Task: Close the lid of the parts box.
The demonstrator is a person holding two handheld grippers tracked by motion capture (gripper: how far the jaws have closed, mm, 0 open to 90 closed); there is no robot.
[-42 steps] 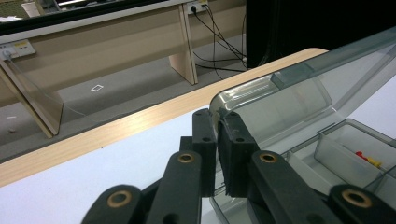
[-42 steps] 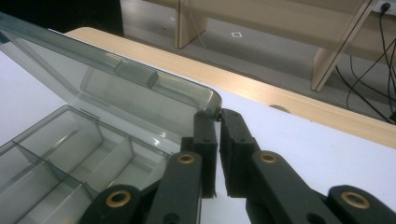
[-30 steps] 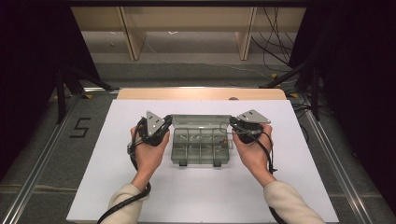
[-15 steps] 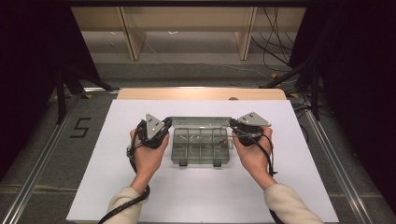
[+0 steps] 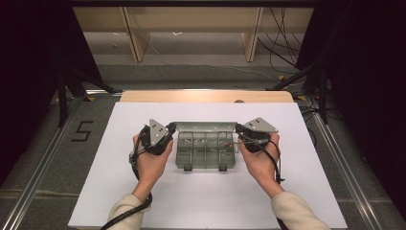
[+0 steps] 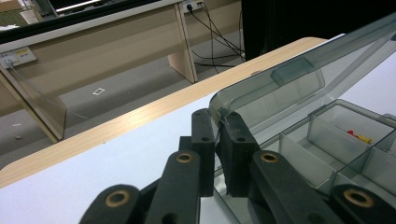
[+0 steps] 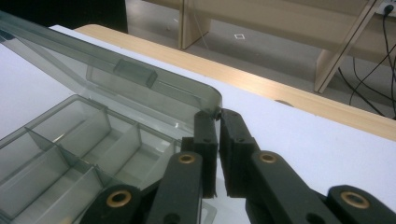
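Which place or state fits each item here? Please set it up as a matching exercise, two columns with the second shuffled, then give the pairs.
Things:
1. left gripper
2. right gripper
3. lid
4. small red piece

Places or states:
A. lies inside a compartment of the organiser box
B. raised at a slant, transparent grey
C. shut on the lid's corner at the box's right end in the high view
D. shut on the lid's corner at the box's left end in the high view

Pairs: 1-D, 2-C, 3-B, 4-A
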